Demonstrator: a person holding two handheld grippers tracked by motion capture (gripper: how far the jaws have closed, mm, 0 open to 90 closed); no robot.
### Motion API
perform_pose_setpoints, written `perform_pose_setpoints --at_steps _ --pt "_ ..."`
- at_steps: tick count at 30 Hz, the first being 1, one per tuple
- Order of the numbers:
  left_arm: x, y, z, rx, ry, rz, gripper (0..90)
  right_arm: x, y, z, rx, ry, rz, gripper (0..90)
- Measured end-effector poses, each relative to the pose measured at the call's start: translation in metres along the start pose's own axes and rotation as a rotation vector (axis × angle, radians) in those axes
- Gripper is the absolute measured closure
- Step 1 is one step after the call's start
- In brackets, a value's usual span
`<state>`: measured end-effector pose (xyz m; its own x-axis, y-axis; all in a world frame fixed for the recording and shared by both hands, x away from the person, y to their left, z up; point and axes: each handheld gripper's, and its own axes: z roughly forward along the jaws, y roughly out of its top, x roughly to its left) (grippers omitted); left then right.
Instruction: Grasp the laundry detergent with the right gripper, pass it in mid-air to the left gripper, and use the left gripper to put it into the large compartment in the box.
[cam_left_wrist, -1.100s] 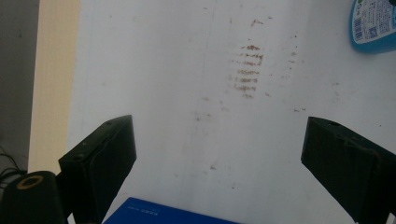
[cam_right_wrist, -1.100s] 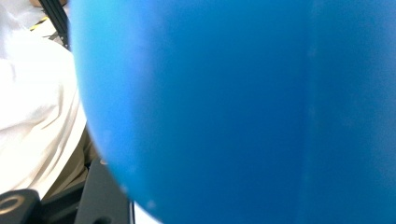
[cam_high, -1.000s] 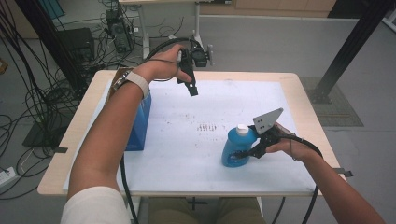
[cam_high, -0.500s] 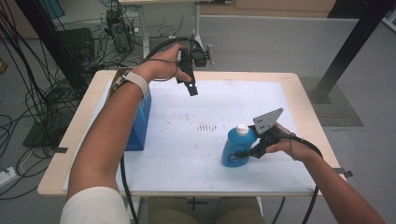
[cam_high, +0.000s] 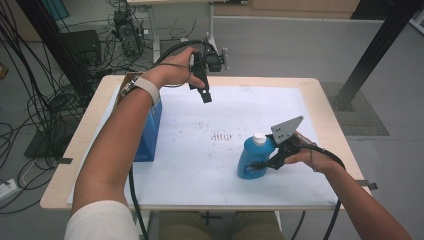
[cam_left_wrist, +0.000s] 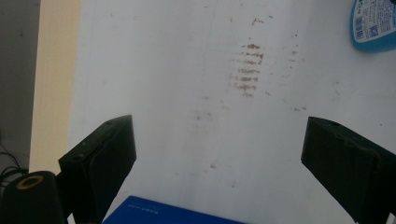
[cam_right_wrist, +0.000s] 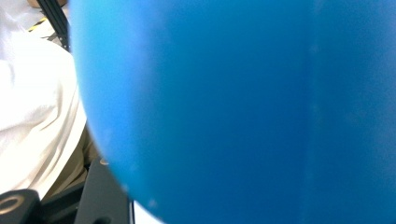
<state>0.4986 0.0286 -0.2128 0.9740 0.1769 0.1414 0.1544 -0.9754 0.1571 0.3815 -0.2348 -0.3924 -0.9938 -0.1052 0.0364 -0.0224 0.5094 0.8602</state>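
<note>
Nothing has moved: the right gripper (cam_high: 261, 164) fingers stay shut tight on the blue bottle (cam_high: 251, 158), keeping it upright near the desk (cam_high: 210, 197) front, while beyond the bottle the left gripper (cam_high: 205, 95) hangs wide open, holding nothing.

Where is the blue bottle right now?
In the high view the blue bottle stands upright near the front right of the white table, clamped in the right gripper. Some brown smudges lie just to its left.

Left gripper (cam_high: 204, 93) raised, jaws wide; right gripper (cam_high: 262, 164) low, jaws clamped.
</note>
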Motion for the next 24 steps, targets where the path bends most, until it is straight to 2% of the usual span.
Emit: perform_pose_setpoints --at_steps 17,24 --pt "-0.005 0.001 -0.004 0.002 0.001 0.006 10.4 0.002 0.000 0.000 -0.008 -0.014 -0.001 42.9" --pt "-0.010 -0.002 -0.006 -0.013 -0.011 -0.003 9.7 0.003 0.001 0.000 -0.013 -0.019 -0.005 43.0"
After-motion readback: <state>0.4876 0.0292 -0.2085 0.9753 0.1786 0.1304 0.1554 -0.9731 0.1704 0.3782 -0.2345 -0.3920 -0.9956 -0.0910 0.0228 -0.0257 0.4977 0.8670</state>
